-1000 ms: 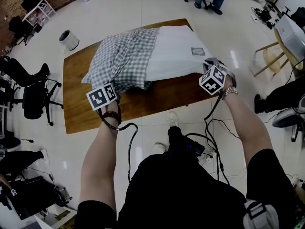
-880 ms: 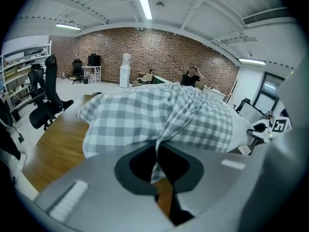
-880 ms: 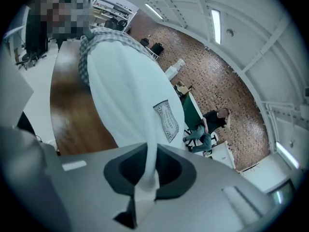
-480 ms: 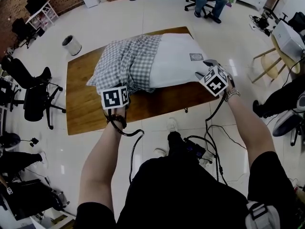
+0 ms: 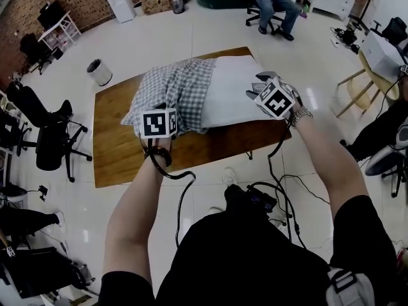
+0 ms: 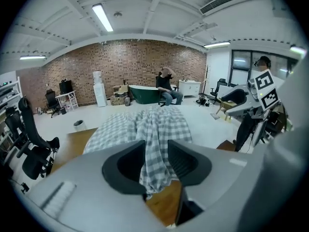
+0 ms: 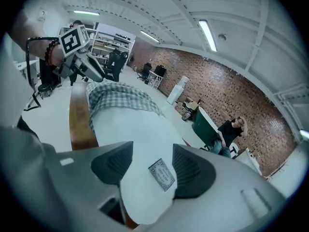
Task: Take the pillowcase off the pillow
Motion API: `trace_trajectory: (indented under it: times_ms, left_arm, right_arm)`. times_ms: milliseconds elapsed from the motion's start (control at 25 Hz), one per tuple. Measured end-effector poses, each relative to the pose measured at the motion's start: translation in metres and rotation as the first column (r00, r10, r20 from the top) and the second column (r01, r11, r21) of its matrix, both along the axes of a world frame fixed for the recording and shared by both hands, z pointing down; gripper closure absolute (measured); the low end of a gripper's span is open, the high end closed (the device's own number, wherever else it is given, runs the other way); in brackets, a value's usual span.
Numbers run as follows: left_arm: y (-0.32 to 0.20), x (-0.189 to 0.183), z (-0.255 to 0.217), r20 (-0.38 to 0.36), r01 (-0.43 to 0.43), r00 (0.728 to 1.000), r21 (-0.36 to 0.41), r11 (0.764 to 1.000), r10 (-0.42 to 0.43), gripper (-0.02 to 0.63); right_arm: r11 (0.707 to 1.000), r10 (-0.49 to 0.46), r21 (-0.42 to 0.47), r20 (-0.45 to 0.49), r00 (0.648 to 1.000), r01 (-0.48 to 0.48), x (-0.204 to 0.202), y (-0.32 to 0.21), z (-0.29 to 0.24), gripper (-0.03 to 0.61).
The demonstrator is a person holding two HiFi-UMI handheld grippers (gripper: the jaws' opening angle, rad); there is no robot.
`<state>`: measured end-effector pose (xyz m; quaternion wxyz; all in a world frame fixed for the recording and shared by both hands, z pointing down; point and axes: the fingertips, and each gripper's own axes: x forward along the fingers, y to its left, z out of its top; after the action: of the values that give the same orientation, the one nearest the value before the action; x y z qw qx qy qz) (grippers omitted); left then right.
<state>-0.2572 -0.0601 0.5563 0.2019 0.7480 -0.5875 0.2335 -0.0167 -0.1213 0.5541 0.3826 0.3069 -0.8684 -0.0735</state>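
- My left gripper (image 6: 155,159) has its jaws parted, having just been opening; a fold of the checked pillowcase (image 6: 157,124) runs between them and hangs down past the pads, which do not pinch it
- My right gripper (image 7: 147,170) has its jaws spread wide, also just opened; the bare white corner of the pillow (image 7: 137,124) lies between them unsqueezed, its small label (image 7: 161,174) close to one pad
- The pillow lies on a wooden table (image 5: 121,152) in front of me; the pillowcase is bunched over its left part, while the right part is uncovered
- My left gripper is at the near edge of the covered end, my right over the near corner of the bare end
- Farther out, a white bin (image 5: 99,72) stands on the floor to the left of the table, and a person (image 5: 271,2) sits on an office chair on the far side of the room
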Motion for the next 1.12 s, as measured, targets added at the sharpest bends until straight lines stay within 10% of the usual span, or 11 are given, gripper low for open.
trace_trajectory:
  times_ms: [520,1120]
  left_arm:
    - [-0.128,0.033,-0.078,0.079,-0.119,0.990,-0.025,0.993,0.121,0.431]
    - [-0.274,0.060,-0.051,0.001,-0.258,0.964,-0.235,0.937,0.266,0.379]
  right_arm:
    - [0.994,-0.084,-0.062,0.037,0.996,0.086,-0.026,-0.108,-0.049,0.313]
    - [0.932,-0.155,-0.316,0.094,0.983,0.177,-0.047,-0.227,-0.021,0.307]
